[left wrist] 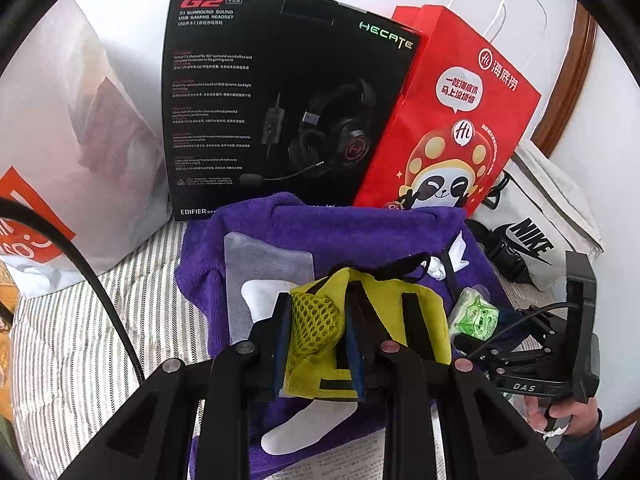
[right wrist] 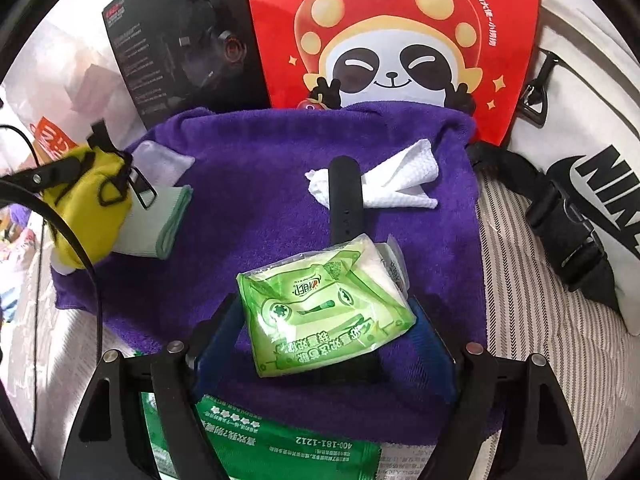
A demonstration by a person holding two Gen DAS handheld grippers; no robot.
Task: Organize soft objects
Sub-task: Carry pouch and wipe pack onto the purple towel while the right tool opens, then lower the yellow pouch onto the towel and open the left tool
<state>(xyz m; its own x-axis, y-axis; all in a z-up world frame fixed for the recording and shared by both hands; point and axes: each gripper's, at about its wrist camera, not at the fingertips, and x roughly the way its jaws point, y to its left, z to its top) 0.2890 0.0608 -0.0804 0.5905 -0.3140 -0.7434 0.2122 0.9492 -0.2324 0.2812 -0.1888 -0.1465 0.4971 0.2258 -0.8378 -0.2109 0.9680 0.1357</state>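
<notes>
Mid-task, by the look of it. The left hand-held gripper (left wrist: 316,344) is pinching the yellow pouch (left wrist: 372,320) nearly closed, holding it over the left part of the purple towel (right wrist: 260,200). The right hand-held gripper (right wrist: 320,344) is standing wide, its pads flanking the green tissue pack (right wrist: 324,312); whether they are pressing it I cannot tell. A white tissue (right wrist: 400,184), black strap (right wrist: 344,200) and folded cloth (right wrist: 160,224) are lying loose on the towel, likely unsorted. A sock (left wrist: 304,424) is lying on the towel's near edge.
</notes>
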